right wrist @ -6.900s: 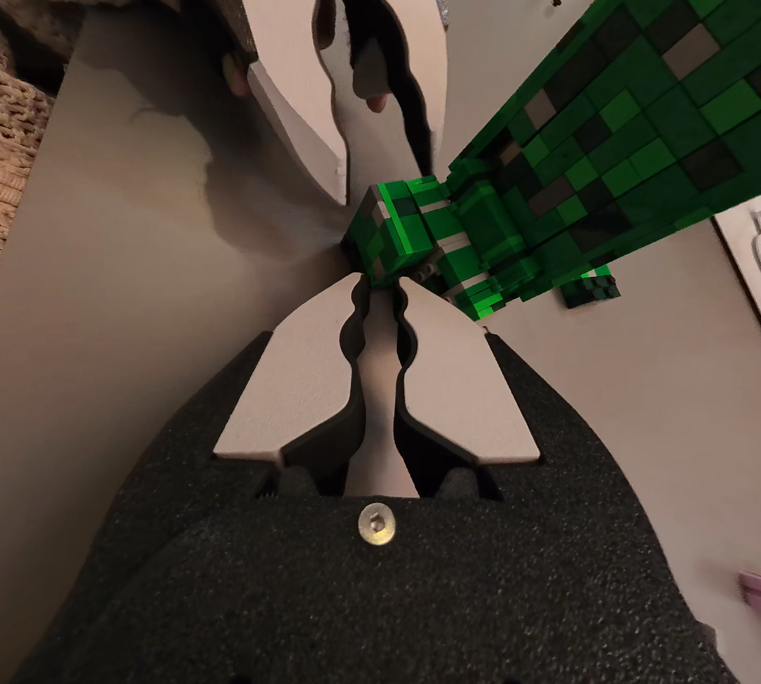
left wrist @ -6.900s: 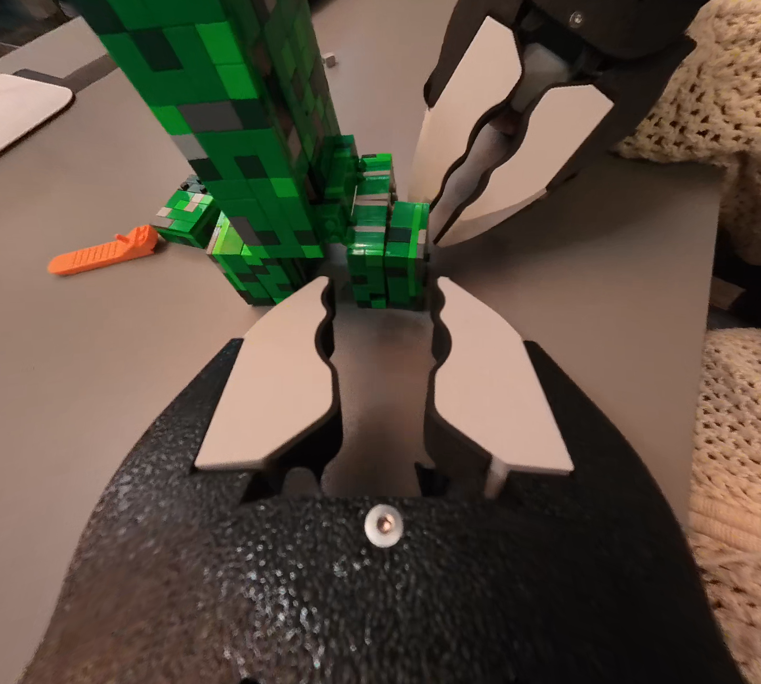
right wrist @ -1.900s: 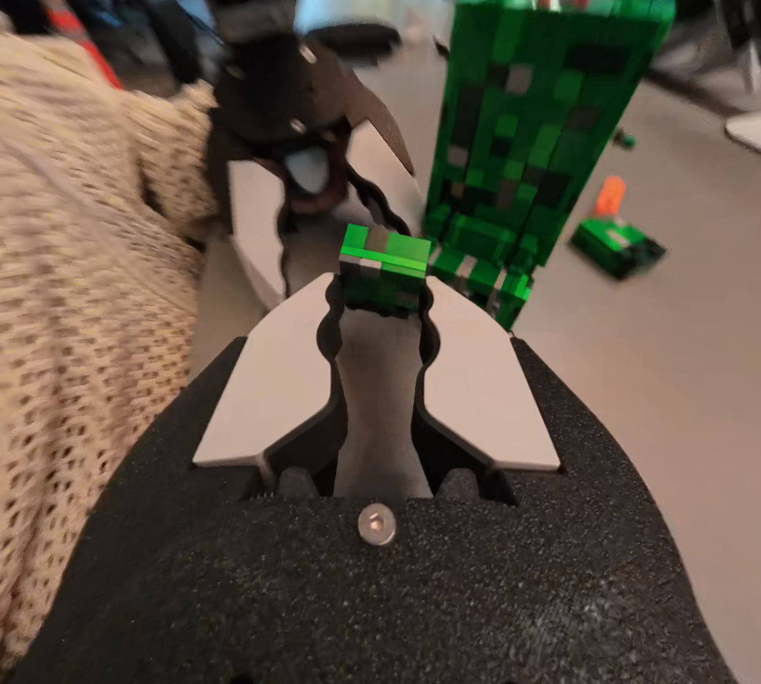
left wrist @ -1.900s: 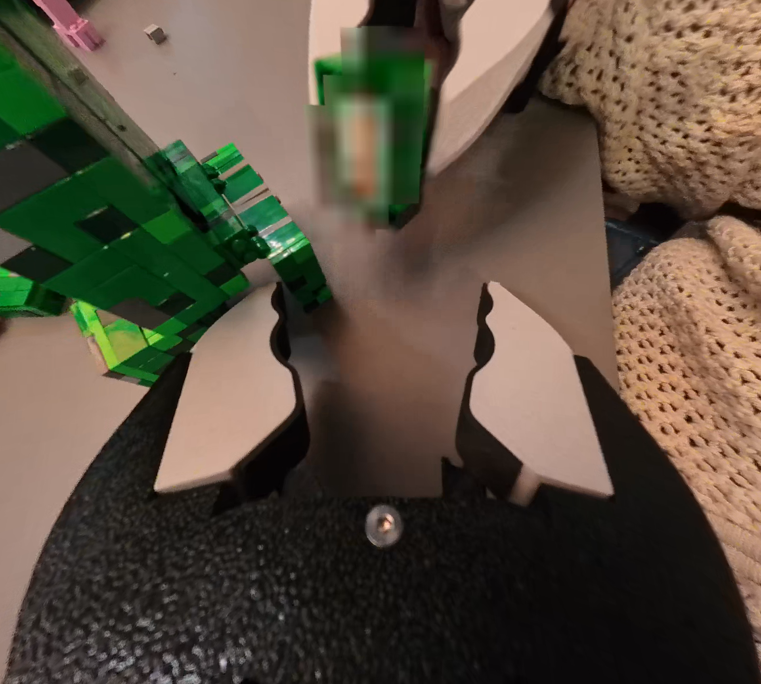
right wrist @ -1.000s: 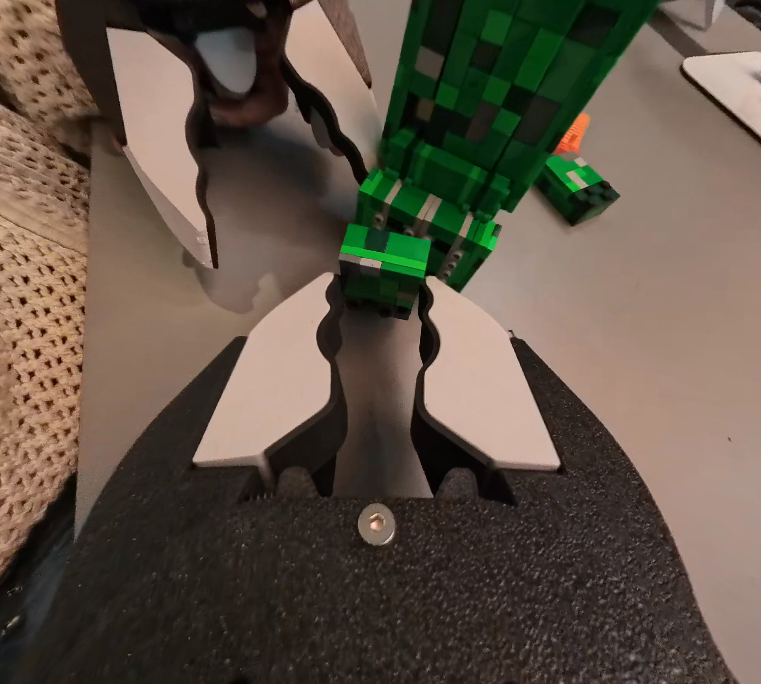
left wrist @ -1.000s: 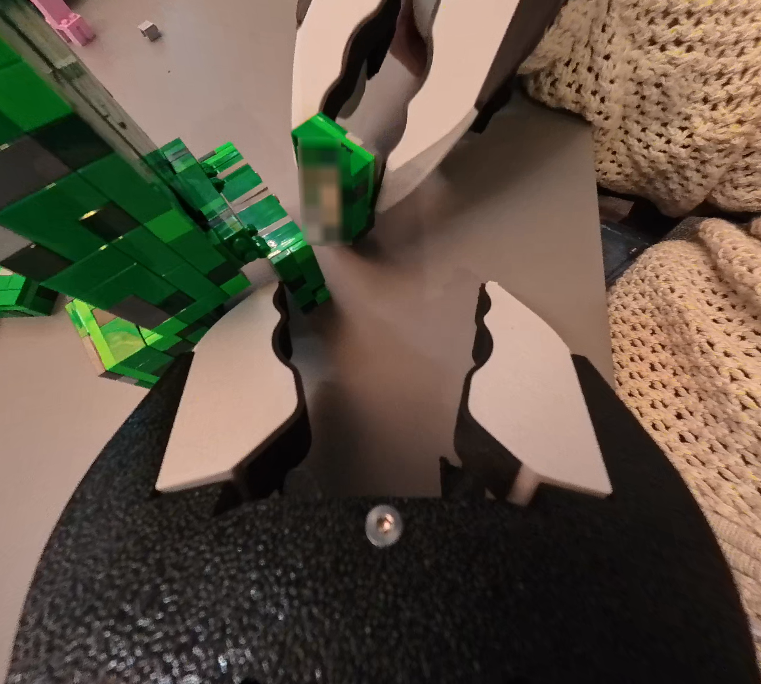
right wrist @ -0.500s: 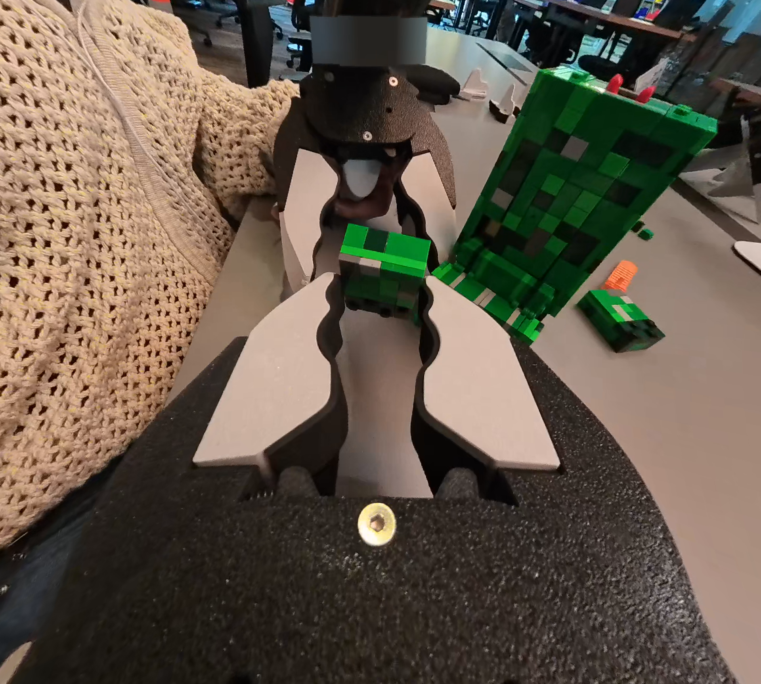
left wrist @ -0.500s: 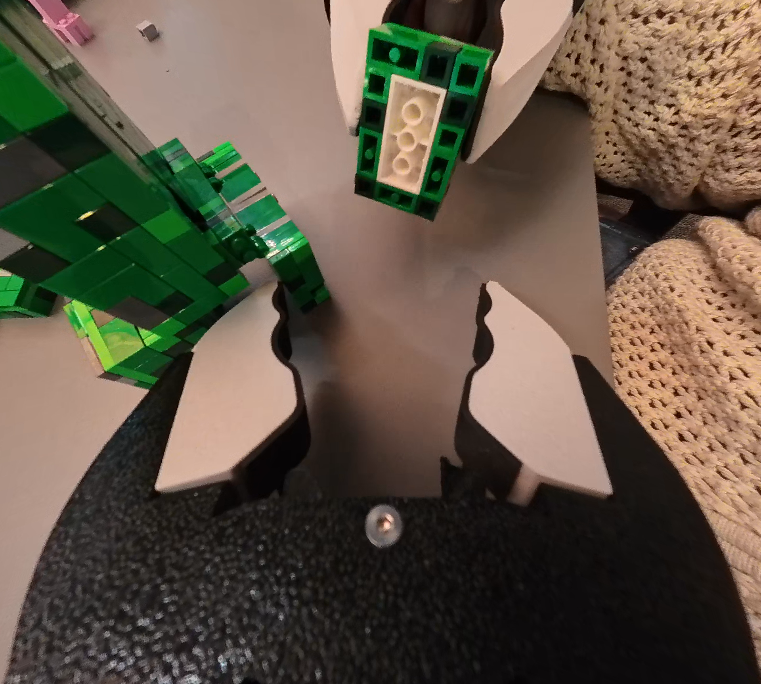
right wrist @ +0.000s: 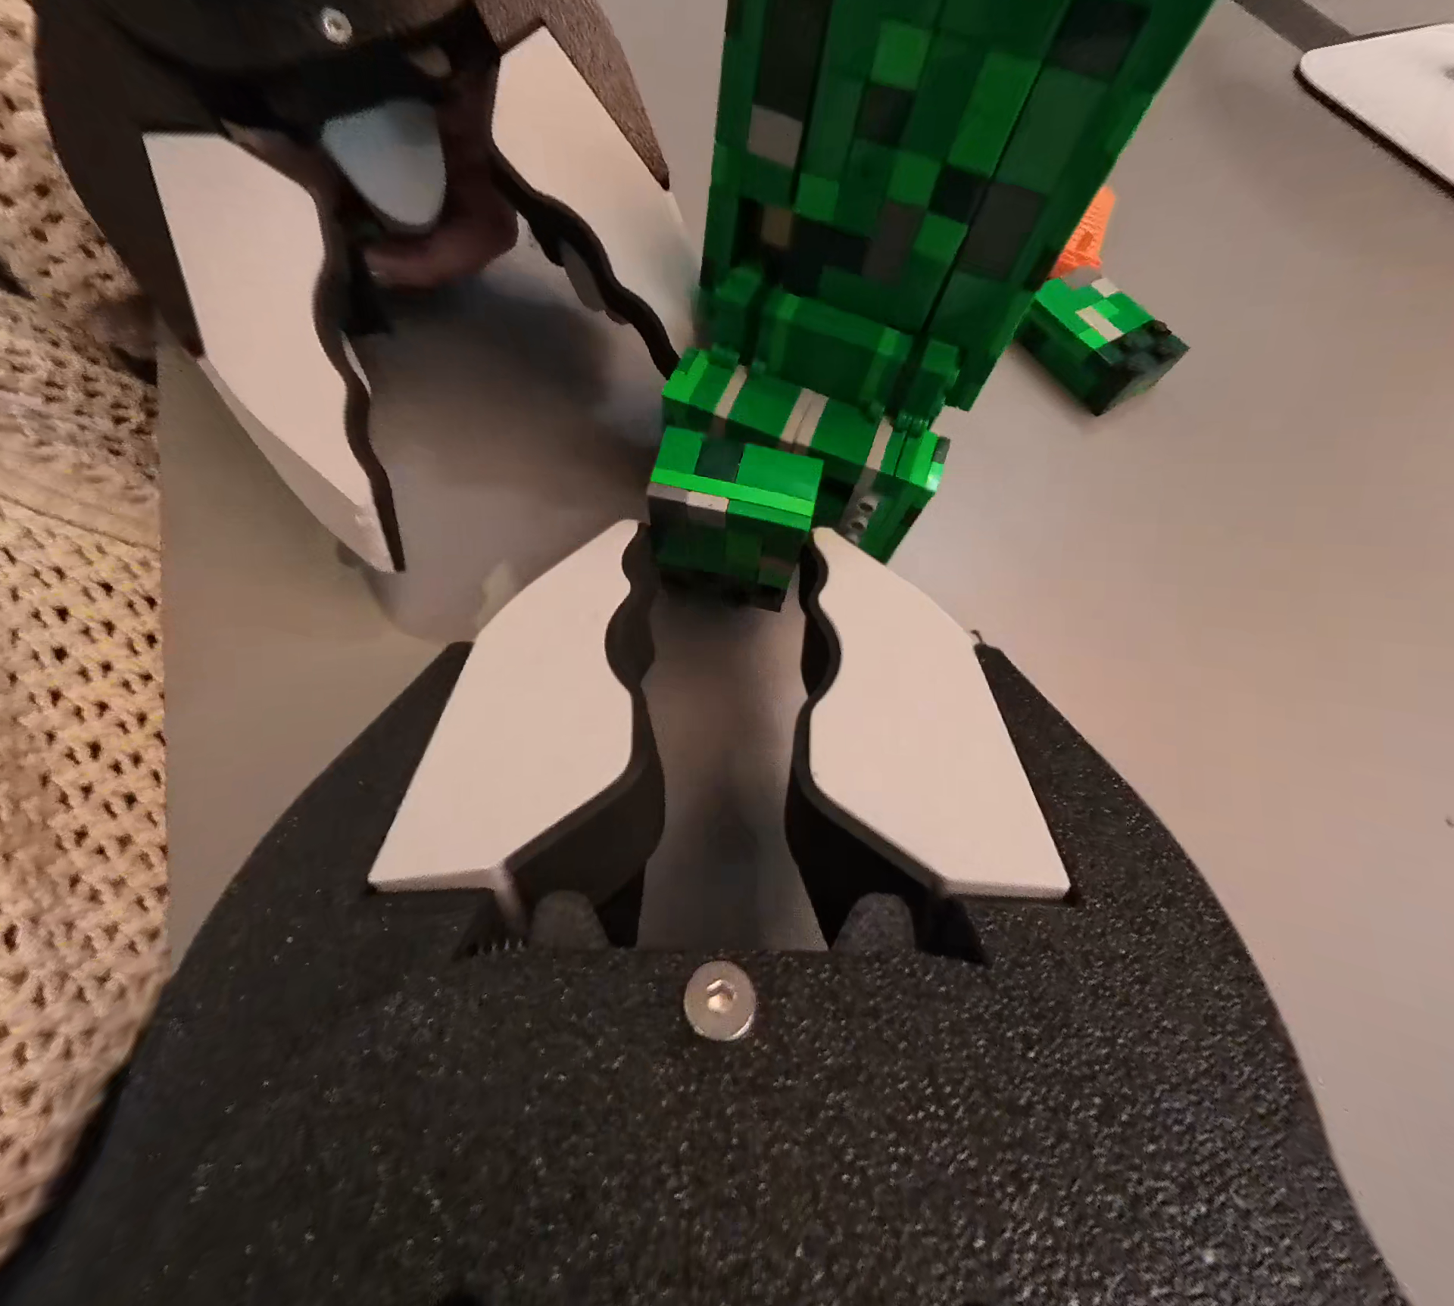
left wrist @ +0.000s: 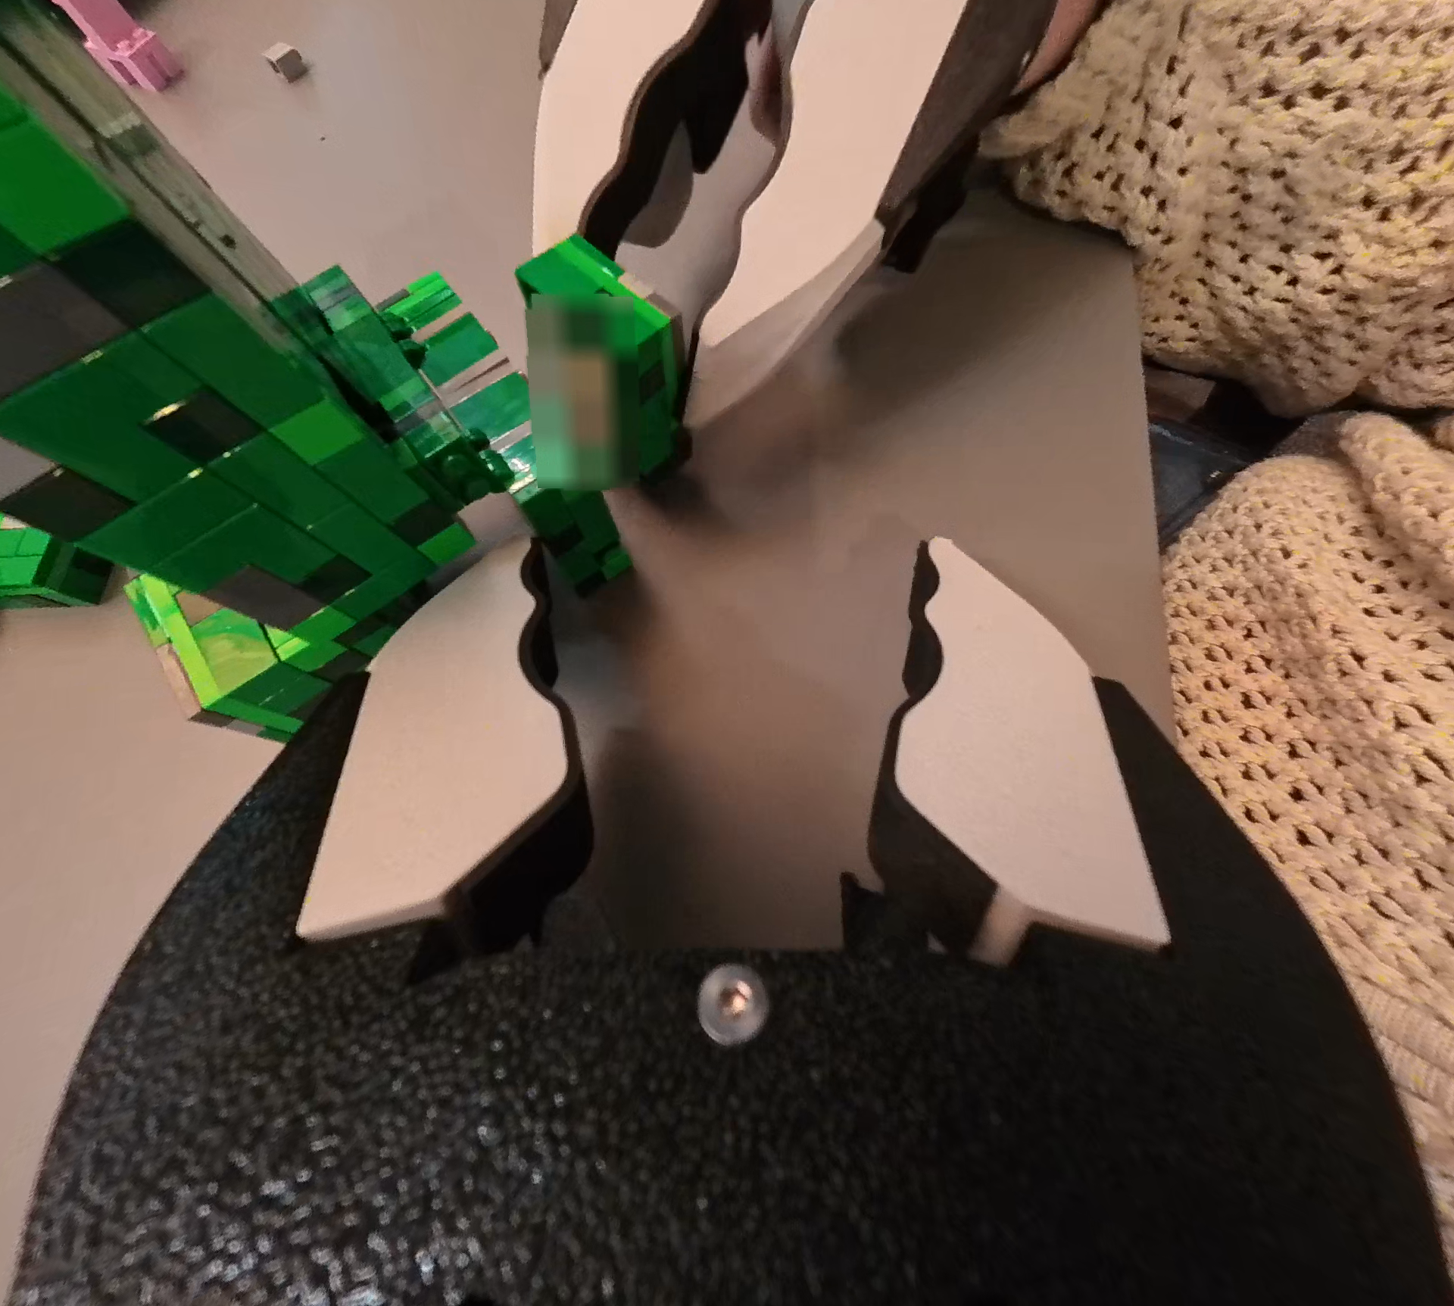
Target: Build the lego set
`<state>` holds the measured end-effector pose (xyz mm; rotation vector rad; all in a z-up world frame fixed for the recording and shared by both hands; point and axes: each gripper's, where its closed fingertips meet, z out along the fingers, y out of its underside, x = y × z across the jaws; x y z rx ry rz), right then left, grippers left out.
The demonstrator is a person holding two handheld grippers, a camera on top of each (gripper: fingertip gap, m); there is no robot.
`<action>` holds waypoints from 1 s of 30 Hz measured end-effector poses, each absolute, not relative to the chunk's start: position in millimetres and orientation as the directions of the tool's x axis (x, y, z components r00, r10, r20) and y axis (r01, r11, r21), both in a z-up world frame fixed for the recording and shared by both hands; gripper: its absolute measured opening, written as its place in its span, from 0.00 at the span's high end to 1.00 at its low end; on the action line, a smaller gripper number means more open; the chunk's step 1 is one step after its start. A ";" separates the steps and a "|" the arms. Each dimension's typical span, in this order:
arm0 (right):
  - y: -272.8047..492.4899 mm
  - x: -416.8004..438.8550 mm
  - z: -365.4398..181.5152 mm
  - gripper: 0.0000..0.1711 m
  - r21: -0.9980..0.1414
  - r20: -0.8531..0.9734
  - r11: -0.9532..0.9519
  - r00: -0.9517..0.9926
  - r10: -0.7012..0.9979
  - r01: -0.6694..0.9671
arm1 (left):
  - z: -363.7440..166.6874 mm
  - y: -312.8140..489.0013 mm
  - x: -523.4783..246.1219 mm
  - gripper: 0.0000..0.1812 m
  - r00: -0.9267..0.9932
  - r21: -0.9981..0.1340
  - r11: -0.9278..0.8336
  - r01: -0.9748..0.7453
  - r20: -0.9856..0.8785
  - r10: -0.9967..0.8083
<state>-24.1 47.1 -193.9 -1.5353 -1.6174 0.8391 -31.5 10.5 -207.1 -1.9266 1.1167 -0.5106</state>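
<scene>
Right wrist view: a small green block [right wrist: 732,521] is clamped by the right gripper [right wrist: 728,548] on the grey table [right wrist: 1180,639], touching the foot of the tall green model [right wrist: 905,128]. The left gripper [left wrist: 728,560] is held spread and empty. No writing can be read.

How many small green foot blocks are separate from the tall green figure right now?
2. One foot block is gripped in the right tongs at the tall green figure's base. Another lies loose on the table behind the figure. More may be hidden behind it.
</scene>
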 end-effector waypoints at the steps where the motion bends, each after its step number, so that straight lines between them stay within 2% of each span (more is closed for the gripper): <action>1: 45.4 -26.3 -192.8 0.80 -0.860 0.061 0.052 0.001 0.998 0.507 | -207.1 10.6 -31.5 0.52 0.522 -0.818 -0.261 -0.513 -0.056 -0.851; 4: 43.3 -30.8 -198.1 0.80 -0.841 0.059 0.031 0.035 0.998 0.540 | -212.1 11.2 -31.4 0.52 0.523 -0.799 -0.293 -0.525 -0.031 -0.852; 7: 44.8 -33.5 -203.4 0.80 -0.819 0.094 0.041 0.062 0.994 0.572 | -226.1 10.4 -30.4 0.45 0.516 -0.738 -0.355 -0.574 0.010 -0.856; 21: 45.9 -34.0 -204.3 0.80 -0.818 0.058 0.012 0.062 0.996 0.575 | -225.0 8.2 -27.1 0.46 0.502 -0.743 -0.347 -0.573 0.017 -0.865; 25: 47.1 -34.6 -204.1 0.80 -0.817 0.068 0.031 0.044 0.997 0.575 | -222.6 12.5 -29.7 0.49 0.531 -0.753 -0.342 -0.563 -0.011 -0.848; 30: 47.3 -35.2 -203.7 0.80 -0.818 0.083 0.050 0.031 0.996 0.574 | -200.9 15.8 -33.0 0.57 0.562 -0.841 -0.271 -0.467 -0.046 -0.826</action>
